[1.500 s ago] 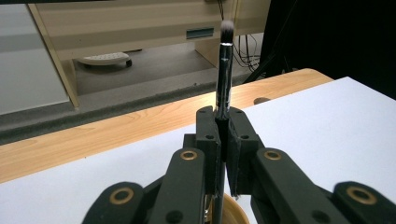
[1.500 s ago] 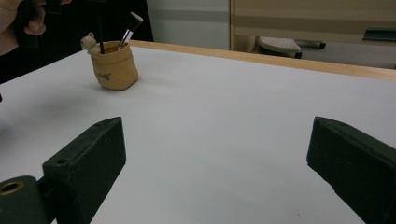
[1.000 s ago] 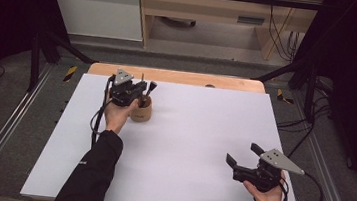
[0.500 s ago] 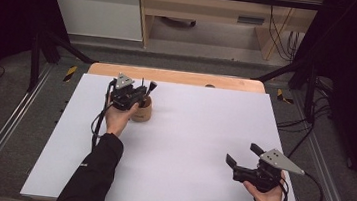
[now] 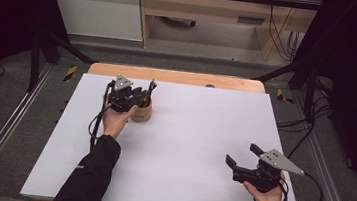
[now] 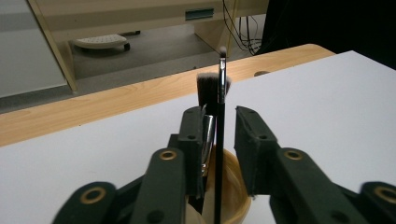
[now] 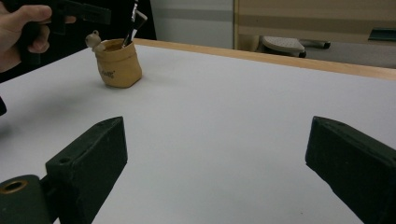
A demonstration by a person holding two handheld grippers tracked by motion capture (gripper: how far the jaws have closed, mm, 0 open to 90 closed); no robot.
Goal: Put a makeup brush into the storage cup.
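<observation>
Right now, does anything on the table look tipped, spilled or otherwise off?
Nothing stands out. The tan pot stands upright on the white table with two brushes upright in it. The left gripper has just been opening around them; nothing has spilled.

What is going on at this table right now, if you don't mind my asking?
A person is working two hand-held tongs over a white table. The left tongs hang over a small tan pot of makeup brushes; their jaws have just been opening, with a thin black brush standing loose between them. The right tongs rest open, apart, near the table's front.
</observation>
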